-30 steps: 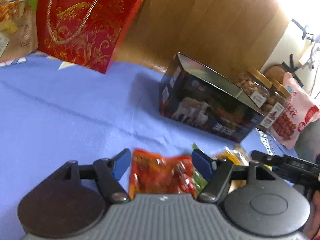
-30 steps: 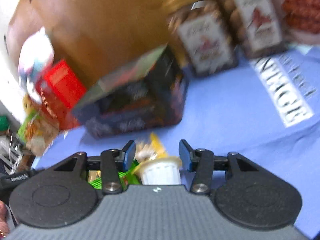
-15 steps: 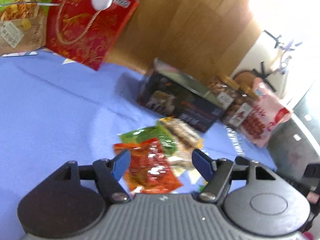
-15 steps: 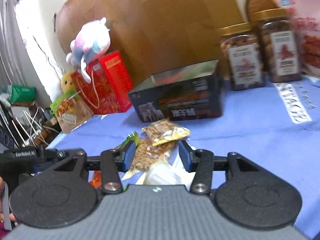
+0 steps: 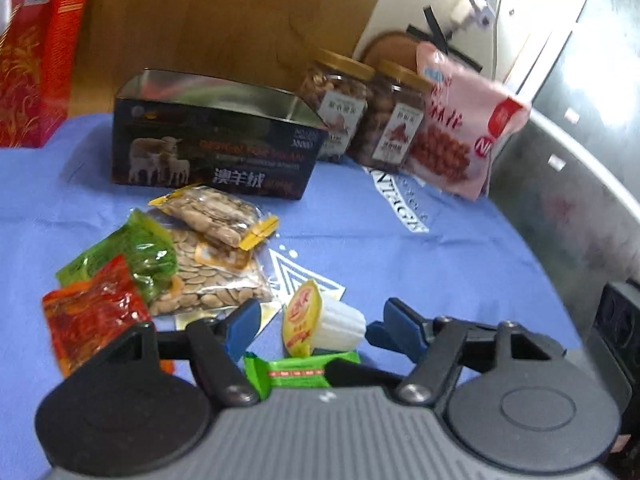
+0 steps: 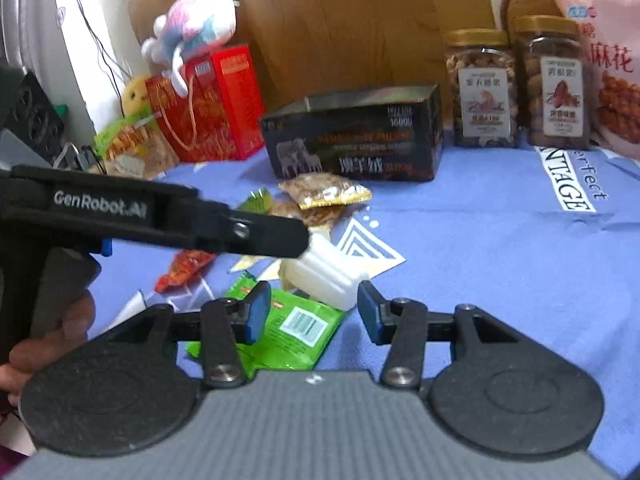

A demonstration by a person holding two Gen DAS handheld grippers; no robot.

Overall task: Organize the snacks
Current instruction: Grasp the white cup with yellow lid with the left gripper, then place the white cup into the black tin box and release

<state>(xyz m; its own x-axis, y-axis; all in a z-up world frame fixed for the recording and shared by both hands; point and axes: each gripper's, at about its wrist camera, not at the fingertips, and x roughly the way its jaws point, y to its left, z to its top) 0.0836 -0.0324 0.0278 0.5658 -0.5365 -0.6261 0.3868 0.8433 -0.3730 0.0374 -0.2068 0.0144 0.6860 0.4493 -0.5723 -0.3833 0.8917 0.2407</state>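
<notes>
- The left tool [image 5: 316, 322] has its blue fingers apart, nothing clamped. The little white ribbed plastic jelly cup [image 5: 340, 322] with a yellow foil lid lies on its side between them, but the pads don't reach it.
- The right tool [image 6: 312, 312] is spread apart too, hovering over the green foil snack bar packet [image 6: 296, 328]. Its lower end is hidden under the tool body.
- In the right wrist view the black arm of the left tool crosses in front and covers part of the cup and the pile behind it. A hand [image 6: 48, 344] grips its handle at the left edge, mostly cut off.
- The loose snacks sit in a heap on the blue cloth-covered bench [image 5: 400, 264]: a clear bag of pale seeds [image 5: 212, 280], a yellow-edged nut packet [image 5: 216, 216] on top of it, a green pouch [image 5: 136, 252] and a red crinkly pouch [image 5: 92, 312].
- Behind them stands an open dark cardboard box with sheep printed on it [image 5: 216, 152]. You can't see inside it.
- Further back are two gold-lidded clear jars of nuts [image 6: 516, 88], a pink bag of twists [image 5: 464, 128] and a red gift bag [image 6: 204, 108] with a plush toy [image 6: 196, 28] on top. The label print is too blurry to read.
</notes>
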